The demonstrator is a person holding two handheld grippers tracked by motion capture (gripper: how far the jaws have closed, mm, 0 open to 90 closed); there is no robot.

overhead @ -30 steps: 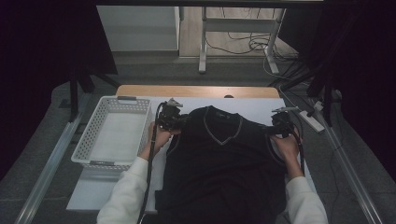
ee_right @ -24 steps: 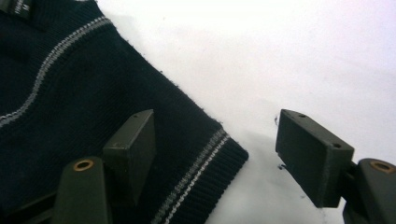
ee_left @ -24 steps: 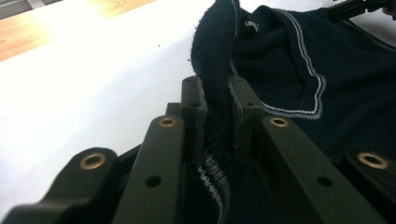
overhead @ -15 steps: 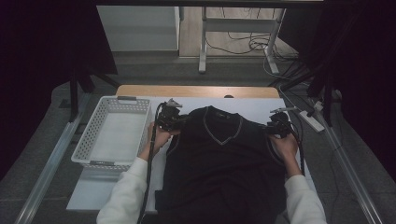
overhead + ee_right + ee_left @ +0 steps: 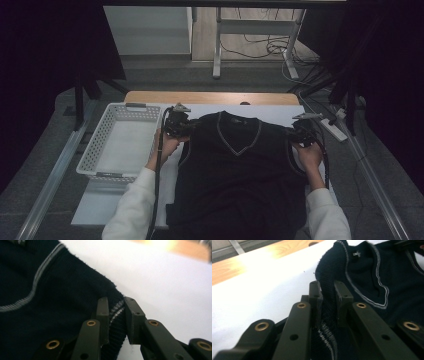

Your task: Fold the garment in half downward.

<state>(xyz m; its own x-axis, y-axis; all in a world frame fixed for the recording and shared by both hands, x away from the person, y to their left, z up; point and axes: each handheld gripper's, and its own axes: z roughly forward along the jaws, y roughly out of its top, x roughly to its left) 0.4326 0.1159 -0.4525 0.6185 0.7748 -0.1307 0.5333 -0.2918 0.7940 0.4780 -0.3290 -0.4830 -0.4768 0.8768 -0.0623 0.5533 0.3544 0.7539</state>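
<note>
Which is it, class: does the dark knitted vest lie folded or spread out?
Spread out. The vest lies flat on the white table, V-neck and both armholes showing, a claw at each shoulder.

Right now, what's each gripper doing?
Left gripper: closed on the vest, at its shoulder.
Right gripper: closed on the vest's other shoulder edge.
</note>
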